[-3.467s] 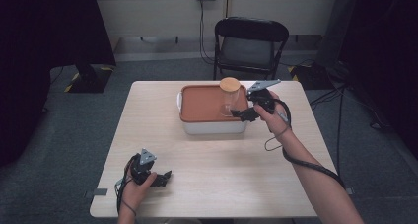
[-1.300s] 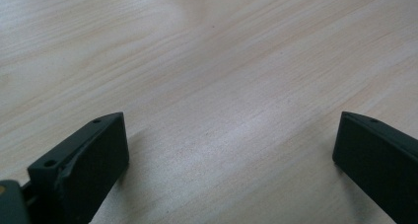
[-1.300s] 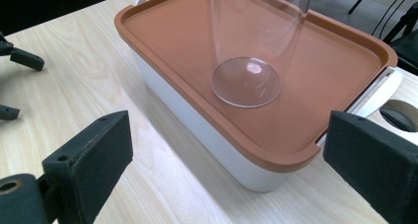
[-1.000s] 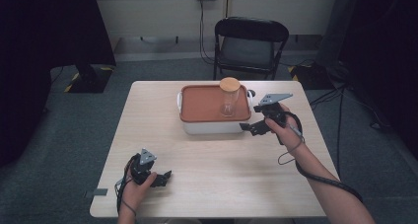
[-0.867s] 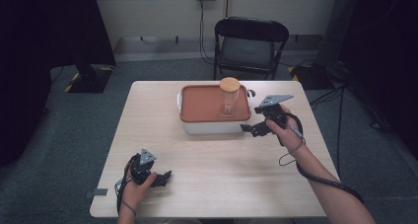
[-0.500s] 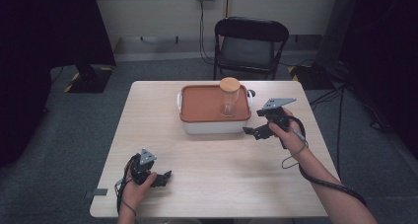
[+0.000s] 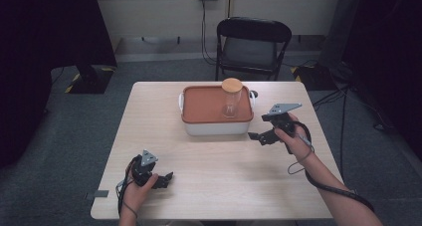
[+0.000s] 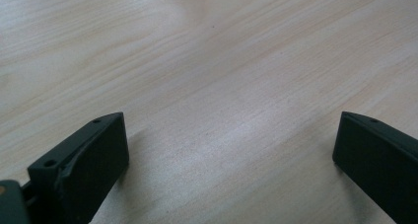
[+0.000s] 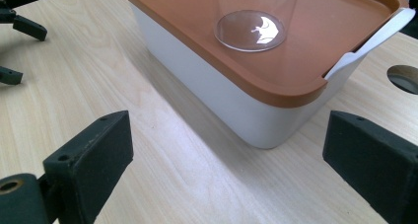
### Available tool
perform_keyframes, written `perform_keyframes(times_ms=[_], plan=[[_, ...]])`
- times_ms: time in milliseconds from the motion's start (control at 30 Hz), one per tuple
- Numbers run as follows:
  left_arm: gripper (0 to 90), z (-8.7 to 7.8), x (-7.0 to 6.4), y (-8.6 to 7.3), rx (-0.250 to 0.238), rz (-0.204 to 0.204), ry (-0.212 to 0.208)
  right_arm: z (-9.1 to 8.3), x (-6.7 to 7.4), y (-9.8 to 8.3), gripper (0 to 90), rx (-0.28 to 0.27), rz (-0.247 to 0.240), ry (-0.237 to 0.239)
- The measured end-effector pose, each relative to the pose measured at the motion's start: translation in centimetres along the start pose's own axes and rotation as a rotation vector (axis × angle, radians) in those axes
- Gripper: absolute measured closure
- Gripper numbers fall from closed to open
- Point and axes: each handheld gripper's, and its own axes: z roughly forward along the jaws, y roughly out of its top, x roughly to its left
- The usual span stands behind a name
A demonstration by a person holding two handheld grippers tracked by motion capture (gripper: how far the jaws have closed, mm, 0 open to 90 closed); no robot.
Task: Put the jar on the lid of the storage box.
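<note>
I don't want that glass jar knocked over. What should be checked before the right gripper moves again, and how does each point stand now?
1. Jar upright on the box lid: ok.
2. Jar's cork lid on: ok.
3. Right gripper clear of jar and box, beside the box on its right: ok.
4. Right jaws open, nothing between them: ok.
5. Left gripper open, resting near the table front edge, away from the box: ok.
6. Box lid seated all round: cannot tell, the far side is hidden.
</note>
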Motion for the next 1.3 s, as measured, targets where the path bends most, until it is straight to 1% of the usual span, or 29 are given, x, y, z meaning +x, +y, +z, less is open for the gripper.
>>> perform_keyframes(times_ms=[300, 567, 900, 1300], plan=[[0.1, 0.0, 0.0, 0.0, 0.0, 0.001, 0.0, -0.2, 0.0, -0.9, 3.9, 0.004, 0.002, 0.007], [0.1, 0.0, 0.0, 0.0, 0.0, -0.001, 0.001, -0.4, 0.1, -1.7, 3.9, 0.012, -0.006, 0.012], [0.1, 0.0, 0.0, 0.0, 0.0, -0.001, 0.001, -0.6, 0.2, -3.0, 3.9, 0.015, 0.0, 0.024], [0.2, 0.0, 0.0, 0.0, 0.0, -0.001, 0.001, -1.0, -0.2, -4.4, 3.9, 0.016, 0.016, 0.028]])
